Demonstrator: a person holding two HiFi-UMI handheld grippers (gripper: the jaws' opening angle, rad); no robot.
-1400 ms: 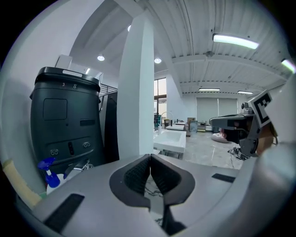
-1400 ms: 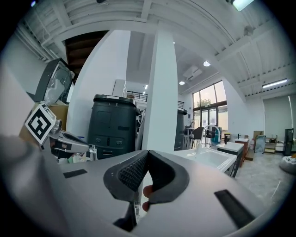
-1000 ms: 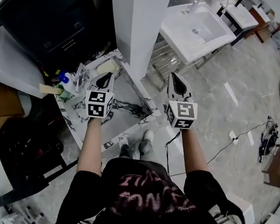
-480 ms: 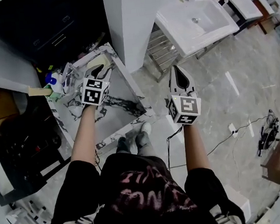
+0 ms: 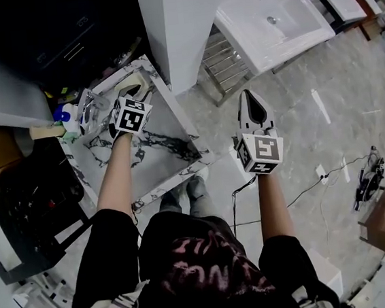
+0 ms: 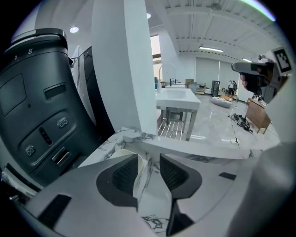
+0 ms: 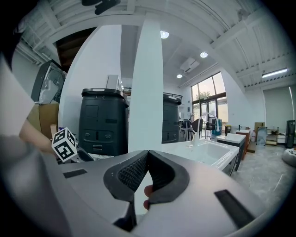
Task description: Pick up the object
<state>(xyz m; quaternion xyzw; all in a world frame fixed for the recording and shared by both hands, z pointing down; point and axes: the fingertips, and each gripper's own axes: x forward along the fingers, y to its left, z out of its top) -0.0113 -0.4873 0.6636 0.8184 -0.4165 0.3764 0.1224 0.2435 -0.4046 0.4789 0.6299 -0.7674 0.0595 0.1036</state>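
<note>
A pale cream object (image 5: 142, 87) lies at the far corner of the marble basin (image 5: 171, 142). My left gripper (image 5: 130, 92) hovers right over it. In the left gripper view the left gripper (image 6: 149, 157) has its jaws opening. The cream object (image 6: 118, 152) sits partly behind the left jaw, its edge shows in the gap, and the pads do not press on it. My right gripper (image 5: 248, 96) hangs over the floor to the right of the basin. Its tips (image 7: 148, 153) meet, shut on nothing.
A white pillar (image 5: 178, 21) rises just behind the basin, with a big black machine (image 5: 50, 35) to its left. A chrome tap (image 5: 88, 103) and a blue-capped bottle (image 5: 62, 114) stand at the basin's left rim. A white sink (image 5: 270, 18) and a metal rack (image 5: 224, 61) stand to the right.
The left gripper has moved forward to the basin's far corner, over the cream object, and its jaws have come apart. The right gripper has barely moved.
</note>
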